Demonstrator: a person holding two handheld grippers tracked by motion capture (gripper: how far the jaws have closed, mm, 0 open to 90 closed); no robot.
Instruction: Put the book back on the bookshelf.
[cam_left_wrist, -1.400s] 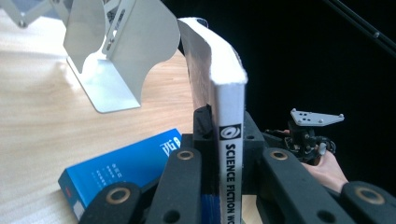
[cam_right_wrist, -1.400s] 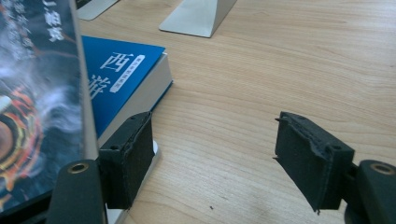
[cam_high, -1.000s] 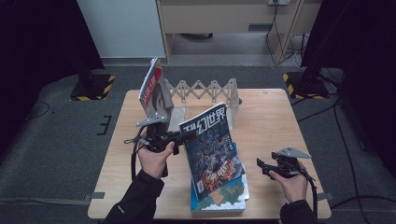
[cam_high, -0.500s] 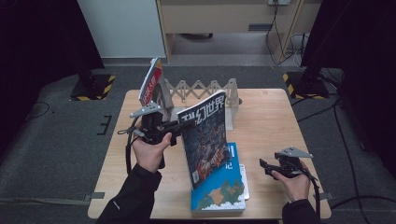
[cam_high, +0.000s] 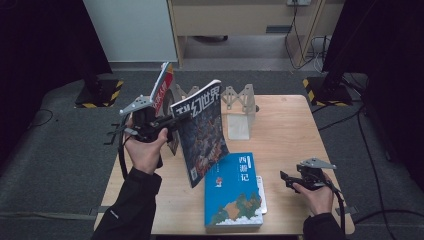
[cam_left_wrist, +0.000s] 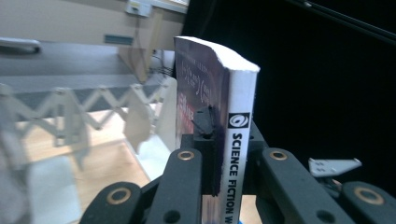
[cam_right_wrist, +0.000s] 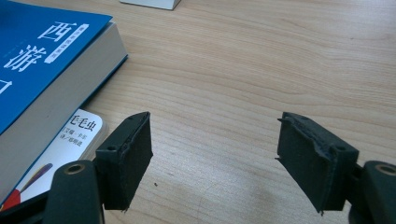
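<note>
pale wood of the table (cam_high: 285, 140) lies under my right gripper (cam_right_wrist: 212, 163), whose jaws stand apart with bare grain between them, just beside the blue book (cam_high: 234, 192). my left gripper (cam_high: 172, 122) is clamped on the science fiction magazine (cam_high: 200, 130), lifted clear of the table in front of the folding rack (cam_high: 240, 102). from above i read its dark cover; my left gripper view gives the white spine (cam_left_wrist: 238, 140) lettered "science fiction". my right gripper view shows a thin booklet (cam_right_wrist: 70, 140) tucked under the blue book.
</note>
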